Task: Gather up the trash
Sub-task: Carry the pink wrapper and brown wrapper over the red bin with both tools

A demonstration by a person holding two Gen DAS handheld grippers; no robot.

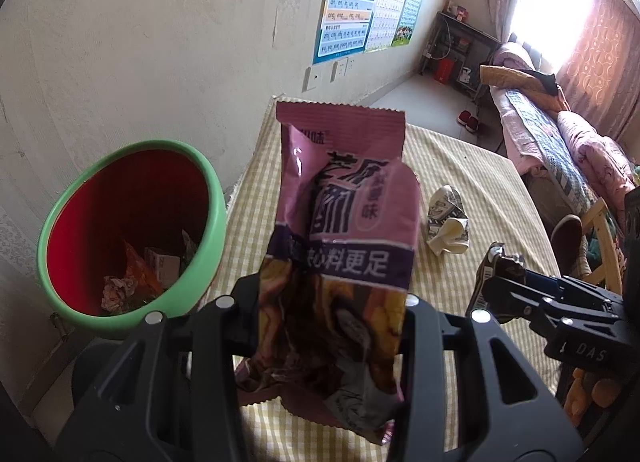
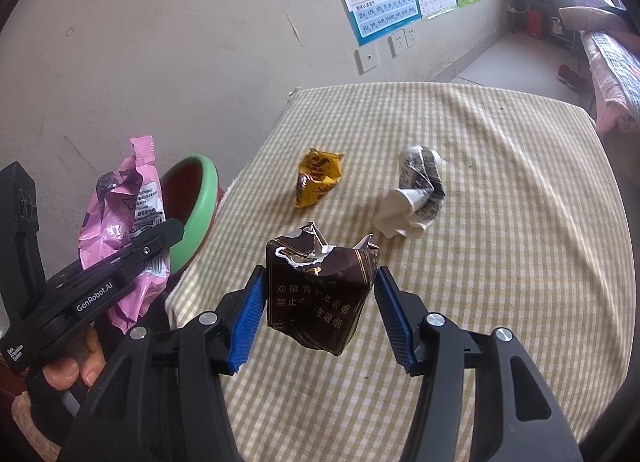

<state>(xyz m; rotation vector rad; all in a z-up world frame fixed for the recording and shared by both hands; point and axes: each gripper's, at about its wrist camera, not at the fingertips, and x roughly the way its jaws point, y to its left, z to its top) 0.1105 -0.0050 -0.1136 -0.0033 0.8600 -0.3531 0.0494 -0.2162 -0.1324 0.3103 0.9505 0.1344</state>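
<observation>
My left gripper [image 1: 328, 310] is shut on a pink snack wrapper [image 1: 340, 221] and holds it upright above the table's left edge, next to a green-rimmed red bin [image 1: 132, 238] with trash inside. My right gripper [image 2: 320, 302] is shut on a crumpled dark brown cigarette pack [image 2: 320, 290], lifted over the checked tablecloth [image 2: 500, 262]. The pack also shows in the left wrist view [image 1: 490, 274]. A yellow wrapper [image 2: 318, 177] and a crumpled white paper cup [image 2: 416, 193] lie on the table farther away. The left gripper with the pink wrapper [image 2: 120, 229] shows at the right wrist view's left.
The bin [image 2: 196, 205] stands off the table's left side by the wall. Posters and sockets [image 2: 404, 39] are on the wall behind. A bed with quilts [image 1: 560, 133] and red slippers [image 1: 468, 119] lie to the far right.
</observation>
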